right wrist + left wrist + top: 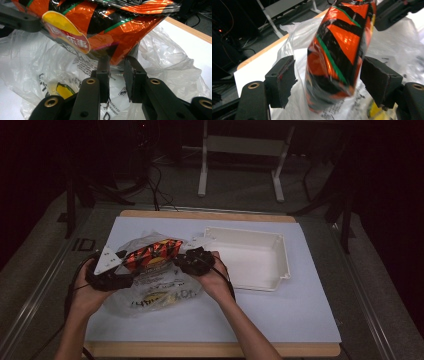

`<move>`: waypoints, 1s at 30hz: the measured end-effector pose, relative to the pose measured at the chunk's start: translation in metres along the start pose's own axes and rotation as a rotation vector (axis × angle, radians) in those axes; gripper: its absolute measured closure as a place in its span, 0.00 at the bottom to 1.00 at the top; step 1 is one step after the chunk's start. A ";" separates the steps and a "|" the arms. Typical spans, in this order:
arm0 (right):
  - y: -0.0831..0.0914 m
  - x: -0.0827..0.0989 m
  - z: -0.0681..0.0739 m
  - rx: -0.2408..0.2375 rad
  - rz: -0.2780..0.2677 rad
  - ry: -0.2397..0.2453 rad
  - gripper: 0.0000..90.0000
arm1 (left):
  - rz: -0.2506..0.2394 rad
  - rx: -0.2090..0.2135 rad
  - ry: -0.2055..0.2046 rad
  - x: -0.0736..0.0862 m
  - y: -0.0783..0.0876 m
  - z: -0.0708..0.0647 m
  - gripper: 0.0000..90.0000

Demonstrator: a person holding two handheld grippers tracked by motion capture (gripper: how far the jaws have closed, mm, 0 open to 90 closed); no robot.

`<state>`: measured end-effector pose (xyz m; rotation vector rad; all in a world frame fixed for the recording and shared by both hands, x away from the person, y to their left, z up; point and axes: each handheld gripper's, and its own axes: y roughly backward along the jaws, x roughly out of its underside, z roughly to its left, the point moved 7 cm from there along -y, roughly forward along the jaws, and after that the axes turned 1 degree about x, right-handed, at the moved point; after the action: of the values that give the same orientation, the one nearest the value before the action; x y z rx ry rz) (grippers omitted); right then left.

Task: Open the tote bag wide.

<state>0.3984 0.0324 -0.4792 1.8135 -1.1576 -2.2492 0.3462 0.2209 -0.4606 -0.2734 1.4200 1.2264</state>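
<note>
Black jaws of left gripper (329, 82) wide apart either side of orange snack bag (338, 53), not touching. Right gripper (117, 68) pinching bag's seal, holding it above plastic bag (150, 292), w/ white tray (280, 252) beside bag, prob. for loading.

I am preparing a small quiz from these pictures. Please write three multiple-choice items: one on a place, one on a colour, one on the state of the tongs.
1. Where is the white tray?
A. right of the plastic bag
B. under the plastic bag
C. on the floor

2. Which colours mark the snack packet?
A. blue and white
B. orange and black
C. pink and grey

3. How do the left tongs stand?
A. shut with nothing between
B. open, with the packet between the jaws
C. clamped on the tray

Key: 1 A, the high view shows it beside the plastic bag; 2 B, both gripper views show these colours; 3 B, gaps show on both sides of the packet.
</note>
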 end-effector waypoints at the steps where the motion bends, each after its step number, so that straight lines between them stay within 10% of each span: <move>1: 0.000 0.000 -0.001 0.001 0.001 -0.001 0.83 | -0.003 -0.004 -0.004 -0.001 -0.002 0.000 0.32; 13: 0.000 0.004 -0.001 -0.006 0.014 0.008 0.84 | 0.025 0.021 -0.076 -0.006 -0.008 -0.001 0.68; 30: 0.016 0.042 0.005 -0.047 0.073 0.055 0.74 | -0.020 0.097 -0.022 -0.016 -0.003 0.002 0.89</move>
<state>0.3741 0.0042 -0.5055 1.7740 -1.1328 -2.1544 0.3548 0.2137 -0.4480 -0.2061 1.4496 1.1380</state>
